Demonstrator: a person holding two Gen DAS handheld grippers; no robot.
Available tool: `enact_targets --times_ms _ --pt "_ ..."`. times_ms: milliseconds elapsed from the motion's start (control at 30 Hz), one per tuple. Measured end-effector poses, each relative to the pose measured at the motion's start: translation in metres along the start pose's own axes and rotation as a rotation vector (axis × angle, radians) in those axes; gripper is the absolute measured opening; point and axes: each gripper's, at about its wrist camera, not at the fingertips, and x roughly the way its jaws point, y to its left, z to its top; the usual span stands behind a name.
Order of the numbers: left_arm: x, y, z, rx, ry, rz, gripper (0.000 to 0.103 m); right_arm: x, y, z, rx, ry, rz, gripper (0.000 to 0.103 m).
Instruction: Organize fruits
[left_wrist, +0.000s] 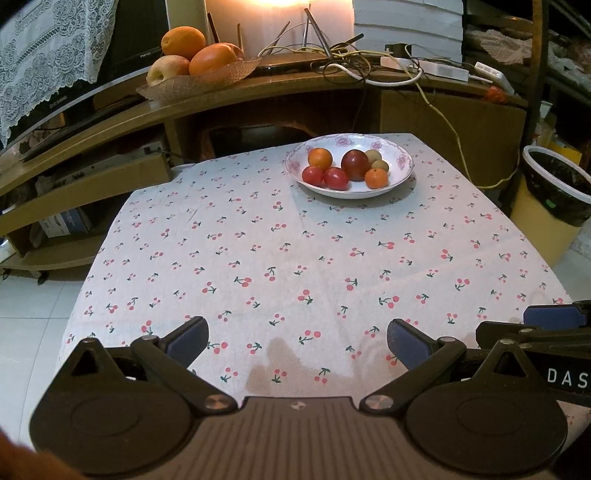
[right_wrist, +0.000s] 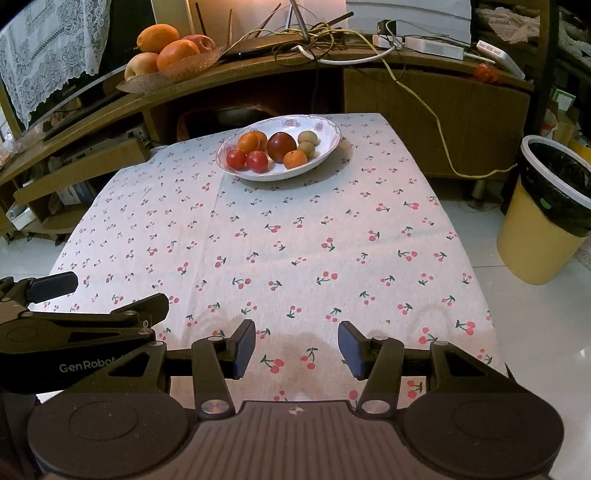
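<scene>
The black two-finger left gripper (left_wrist: 297, 341) hangs low over the near edge of the surface, its blue-padded fingers (left_wrist: 188, 339) spread wide with nothing between them. The black two-finger right gripper (right_wrist: 296, 349) sits just beside it at about the same height, its own blue-padded fingers (right_wrist: 243, 349) parted less widely and likewise empty. Each gripper shows at the edge of the other's view, both pointing forward and side by side.

left tool (left_wrist: 297, 341) spread, empty | fruits (left_wrist: 345, 168) in white plate (left_wrist: 400, 177) | cherry-print cloth (left_wrist: 295, 258)
</scene>
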Motion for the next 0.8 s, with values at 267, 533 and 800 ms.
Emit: enact_targets --times_ms 267,533,800 --pt "0.0009 0.0011 -0.0017 -0.002 0.006 0.004 0.103 0.0000 -0.0001 0.0009 0.000 0.001 -0.001 0.052" --pt "0.0011 -0.0002 -0.0016 -0.001 0.009 0.010 0.103 0.0018 0.0014 -0.0039 -0.003 0.003 -0.002 0.053" --pt "0.0008 -0.0007 -0.0023 0.004 0.007 0.013 0.103 0.0021 0.0015 -0.0021 -0.004 0.003 -0.003 0.053"
